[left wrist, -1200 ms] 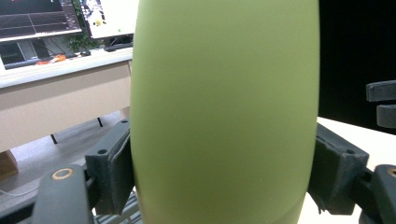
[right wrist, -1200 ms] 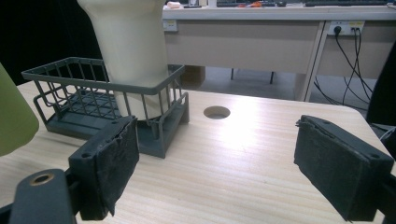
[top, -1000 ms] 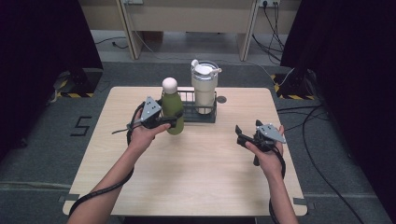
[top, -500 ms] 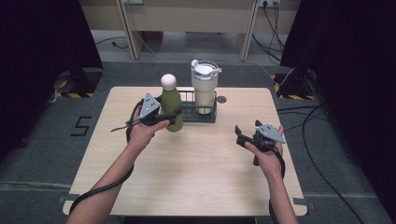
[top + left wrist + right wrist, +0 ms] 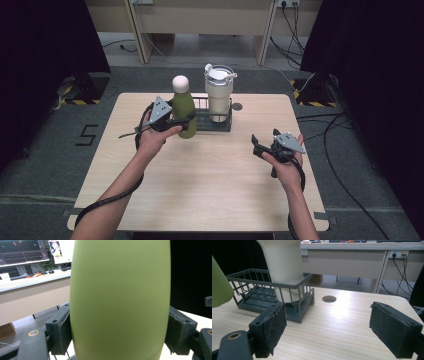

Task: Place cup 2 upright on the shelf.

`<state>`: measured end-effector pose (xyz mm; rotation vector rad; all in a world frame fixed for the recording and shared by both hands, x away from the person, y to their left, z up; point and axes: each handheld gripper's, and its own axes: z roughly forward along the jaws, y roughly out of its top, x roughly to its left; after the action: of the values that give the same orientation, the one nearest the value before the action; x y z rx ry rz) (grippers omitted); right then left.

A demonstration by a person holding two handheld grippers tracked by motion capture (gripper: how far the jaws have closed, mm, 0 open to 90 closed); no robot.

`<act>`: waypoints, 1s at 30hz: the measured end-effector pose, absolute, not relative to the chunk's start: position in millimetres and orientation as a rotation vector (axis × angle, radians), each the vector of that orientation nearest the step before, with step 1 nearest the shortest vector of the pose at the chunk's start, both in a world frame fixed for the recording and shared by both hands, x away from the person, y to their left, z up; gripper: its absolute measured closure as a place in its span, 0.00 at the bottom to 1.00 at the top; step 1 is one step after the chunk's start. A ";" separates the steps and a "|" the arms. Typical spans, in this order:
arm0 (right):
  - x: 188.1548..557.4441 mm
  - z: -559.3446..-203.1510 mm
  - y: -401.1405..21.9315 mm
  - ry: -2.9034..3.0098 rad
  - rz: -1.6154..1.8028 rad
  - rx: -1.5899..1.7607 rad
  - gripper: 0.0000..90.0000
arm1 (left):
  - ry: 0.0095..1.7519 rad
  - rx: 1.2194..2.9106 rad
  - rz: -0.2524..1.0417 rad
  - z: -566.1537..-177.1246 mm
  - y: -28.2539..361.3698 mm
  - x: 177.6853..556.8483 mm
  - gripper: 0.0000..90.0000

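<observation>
An olive-green bottle (image 5: 184, 112) with a pale round cap stands upright in my left gripper (image 5: 181, 121), just left of the wire basket. Seen up close in the left gripper view, the bottle (image 5: 120, 300) has a pad (image 5: 62, 332) pressed on each side of its body. My right gripper (image 5: 256, 146) is held over the right side of the table, open, and in the right gripper view there is only bare wood between its jaws (image 5: 328, 327). The bottle's base (image 5: 218, 287) shows at that view's left edge.
A dark wire basket (image 5: 202, 122) stands at the back middle of the wooden table (image 5: 210, 185) and holds a cream tumbler (image 5: 219, 97) with a lid in its right half. A round cable hole (image 5: 237, 106) lies right of it. Desks and cables stand beyond.
The green bottle and my left gripper have moved slightly up in the high view. The right gripper has kept its place.
</observation>
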<state>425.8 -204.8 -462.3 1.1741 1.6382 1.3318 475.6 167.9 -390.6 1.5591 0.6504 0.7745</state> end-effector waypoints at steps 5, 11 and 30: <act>426.1 -462.8 -204.6 1.642 1.327 1.170 0.16 | 0.652 1.554 0.777 -388.1 167.6 477.1 0.24; 426.2 -463.1 -204.1 1.644 1.326 1.168 0.16 | 0.657 1.547 0.781 -385.3 167.2 479.0 0.24; 426.4 -464.0 -203.8 1.645 1.328 1.170 0.16 | 0.679 1.532 0.794 -377.5 167.6 487.0 0.24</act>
<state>426.4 -203.8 -464.0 1.1696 1.6446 1.3282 487.0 167.6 -377.5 1.5318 0.6791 0.7942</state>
